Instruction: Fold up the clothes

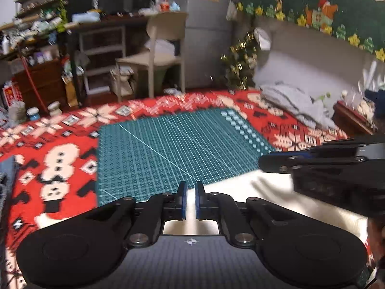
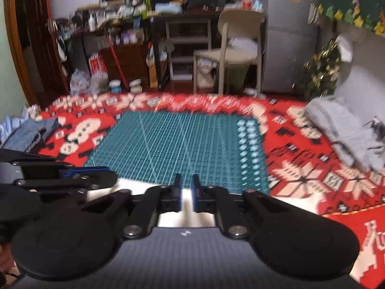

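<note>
A white garment (image 1: 267,192) lies on the near part of the green cutting mat (image 1: 168,149), its far edge level with both grippers' fingertips. My left gripper (image 1: 191,187) is shut on that edge, and white cloth shows in the thin slit between its blue pads. The right gripper (image 1: 263,162) comes in from the right, close beside it. In the right wrist view my right gripper (image 2: 186,180) is shut on the same white garment (image 2: 130,187), with the left gripper (image 2: 113,175) at its left. Both views are blurred.
The mat (image 2: 180,139) lies on a red patterned blanket (image 2: 300,163). A grey garment pile (image 2: 341,130) sits at the right and folded denim (image 2: 28,132) at the left. A beige chair (image 2: 235,48), shelves and a desk stand beyond the blanket.
</note>
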Motion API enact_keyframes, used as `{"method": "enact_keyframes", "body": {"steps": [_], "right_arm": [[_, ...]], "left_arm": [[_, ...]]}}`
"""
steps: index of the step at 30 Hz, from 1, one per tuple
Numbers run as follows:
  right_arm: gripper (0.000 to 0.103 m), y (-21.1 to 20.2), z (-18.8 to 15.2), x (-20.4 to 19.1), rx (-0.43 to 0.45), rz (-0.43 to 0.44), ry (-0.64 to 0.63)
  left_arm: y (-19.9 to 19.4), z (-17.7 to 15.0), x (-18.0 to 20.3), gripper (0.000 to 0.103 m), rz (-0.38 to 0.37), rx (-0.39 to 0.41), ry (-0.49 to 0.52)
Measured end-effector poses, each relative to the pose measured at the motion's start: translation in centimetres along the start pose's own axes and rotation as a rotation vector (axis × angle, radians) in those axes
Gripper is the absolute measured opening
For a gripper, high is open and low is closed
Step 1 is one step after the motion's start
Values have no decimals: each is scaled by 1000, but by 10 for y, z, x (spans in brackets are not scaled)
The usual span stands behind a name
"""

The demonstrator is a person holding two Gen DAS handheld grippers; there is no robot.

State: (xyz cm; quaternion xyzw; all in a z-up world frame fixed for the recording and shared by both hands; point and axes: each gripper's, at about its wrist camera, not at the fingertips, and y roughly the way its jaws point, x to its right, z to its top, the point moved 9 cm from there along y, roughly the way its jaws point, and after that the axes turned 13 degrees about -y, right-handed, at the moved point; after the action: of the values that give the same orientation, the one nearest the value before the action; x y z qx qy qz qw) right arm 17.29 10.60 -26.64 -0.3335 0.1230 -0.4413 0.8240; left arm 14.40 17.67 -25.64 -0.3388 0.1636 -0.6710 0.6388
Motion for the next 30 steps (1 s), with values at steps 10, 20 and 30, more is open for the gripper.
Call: {"method": "enact_keyframes", "body": {"steps": [10,20,30], "right_arm": [[6,52,-12,-10,-96,58,35],[10,64,-8,-9,-76,166,134],[9,57,-16,18,-110,11,53]], "left_arm": [[38,-3,-8,5,-1,-79,-55],[42,1,-21,3,-161,-112,-245],[29,1,-36,5,-6,-84,-141]]}}
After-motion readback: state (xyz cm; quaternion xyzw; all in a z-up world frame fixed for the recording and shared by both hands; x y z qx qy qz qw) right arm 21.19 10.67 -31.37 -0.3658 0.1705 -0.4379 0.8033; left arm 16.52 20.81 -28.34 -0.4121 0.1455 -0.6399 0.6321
